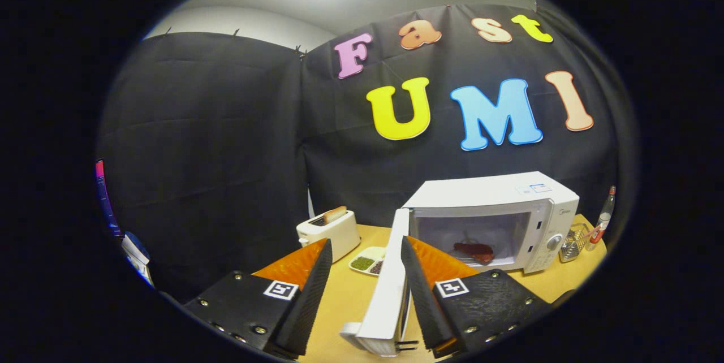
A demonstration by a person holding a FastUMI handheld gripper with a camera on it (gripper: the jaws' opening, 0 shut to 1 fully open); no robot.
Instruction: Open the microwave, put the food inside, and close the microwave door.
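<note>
While you read this: door swung out, food already in.
Fingers (365,295): spread, gripping nothing; the door's edge (387,295) stands between them.
Food (474,250): lying inside the microwave (509,196) on the surface (345,295).
Left for you: push the door closed.

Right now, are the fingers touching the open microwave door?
Cannot tell. In the gripper view the microwave door stands edge-on between the open fingers, close against the right one; no clear gap or contact shows.
</note>
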